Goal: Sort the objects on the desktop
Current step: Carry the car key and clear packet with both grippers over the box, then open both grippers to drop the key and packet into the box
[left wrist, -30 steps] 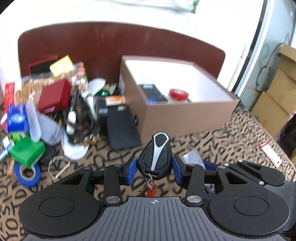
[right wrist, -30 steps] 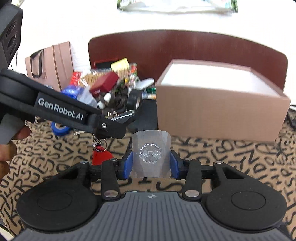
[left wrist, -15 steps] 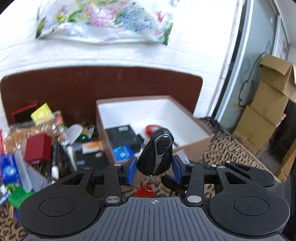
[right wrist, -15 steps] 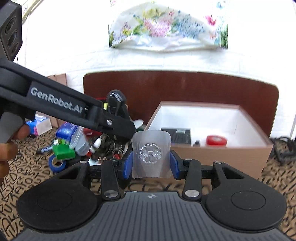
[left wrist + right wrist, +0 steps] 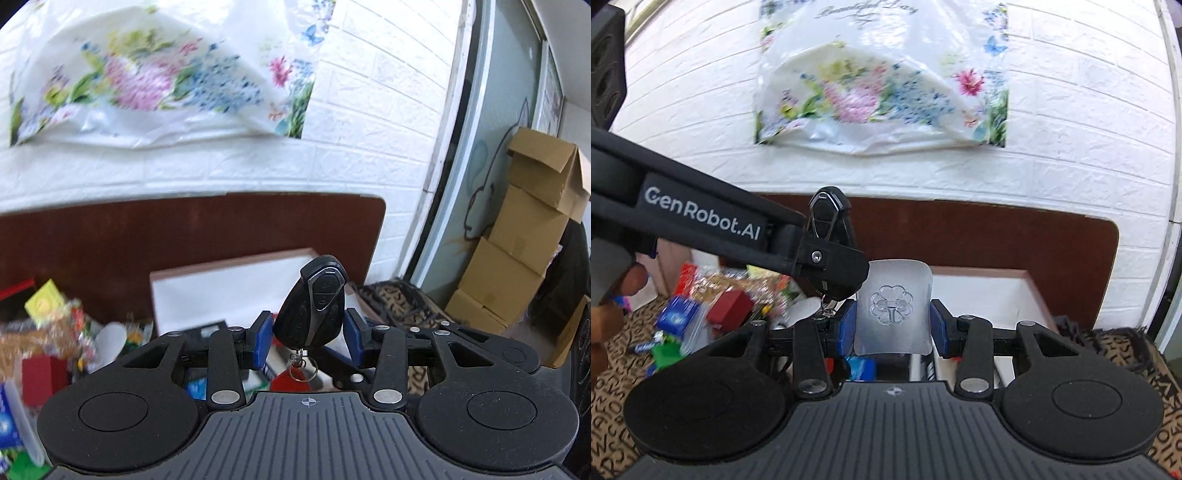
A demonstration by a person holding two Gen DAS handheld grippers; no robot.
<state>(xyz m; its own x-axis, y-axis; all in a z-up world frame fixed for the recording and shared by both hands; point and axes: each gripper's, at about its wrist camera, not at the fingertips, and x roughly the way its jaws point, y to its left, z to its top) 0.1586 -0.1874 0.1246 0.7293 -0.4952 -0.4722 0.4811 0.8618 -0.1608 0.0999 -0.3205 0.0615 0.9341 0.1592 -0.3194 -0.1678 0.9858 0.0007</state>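
Observation:
My left gripper (image 5: 307,334) is shut on a black key fob (image 5: 314,301) with a key ring and red tag (image 5: 290,380) hanging under it. It holds the fob high above the brown box with a white inside (image 5: 229,284). The fob also shows in the right wrist view (image 5: 827,221), at the tip of the left gripper's arm. My right gripper (image 5: 892,326) is shut on a clear plastic piece with a clover emblem (image 5: 892,306), held above the same box (image 5: 990,291).
A pile of loose objects lies left of the box: a red box (image 5: 731,304), a blue pack (image 5: 677,314), a green item (image 5: 666,352), a yellow block (image 5: 42,302). A dark brown board (image 5: 147,236) stands behind. Stacked cardboard boxes (image 5: 517,240) stand at the right.
Both grippers have risen and tilted upward with their objects still held. The box and pile have dropped low in both views, and the wall with the floral bag fills the upper part.

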